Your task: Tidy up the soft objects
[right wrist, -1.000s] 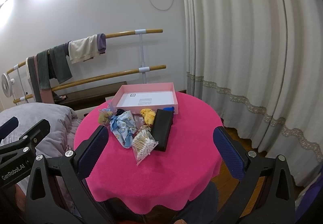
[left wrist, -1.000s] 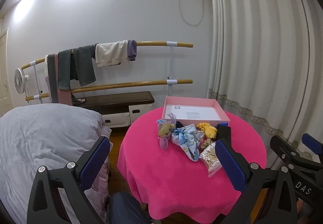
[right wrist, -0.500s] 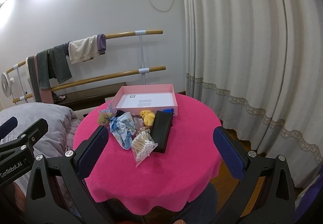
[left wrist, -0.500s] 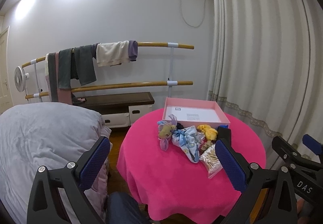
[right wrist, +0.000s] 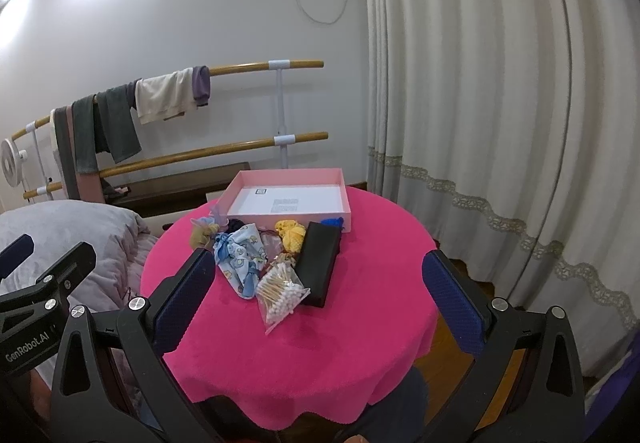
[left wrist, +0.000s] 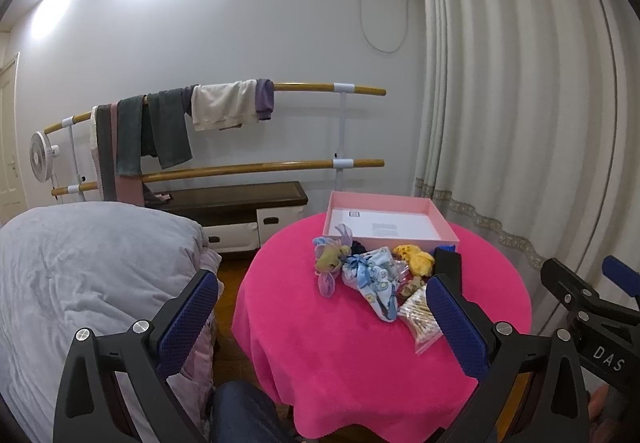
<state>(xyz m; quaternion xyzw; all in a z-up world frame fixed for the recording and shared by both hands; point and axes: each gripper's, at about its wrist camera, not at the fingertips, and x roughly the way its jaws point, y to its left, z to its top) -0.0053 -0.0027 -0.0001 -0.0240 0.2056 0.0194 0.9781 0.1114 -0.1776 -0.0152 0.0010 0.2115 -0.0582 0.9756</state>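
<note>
Currently:
Claws: your left gripper [left wrist: 320,317] and right gripper [right wrist: 316,293] gape wide, empty.
Risk: swab bag [right wrist: 282,289] slips if you pinch its slack film.

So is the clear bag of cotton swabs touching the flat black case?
Touching: the right wrist view shows the swab bag's corner overlapping the black case's edge.

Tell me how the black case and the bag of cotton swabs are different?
The black case is dark, stiff-looking and long; the bag of cotton swabs is see-through, crinkly and shorter. The case hides its contents; the bag shows its swabs. Both lie touching on the pink tablecloth.
</note>
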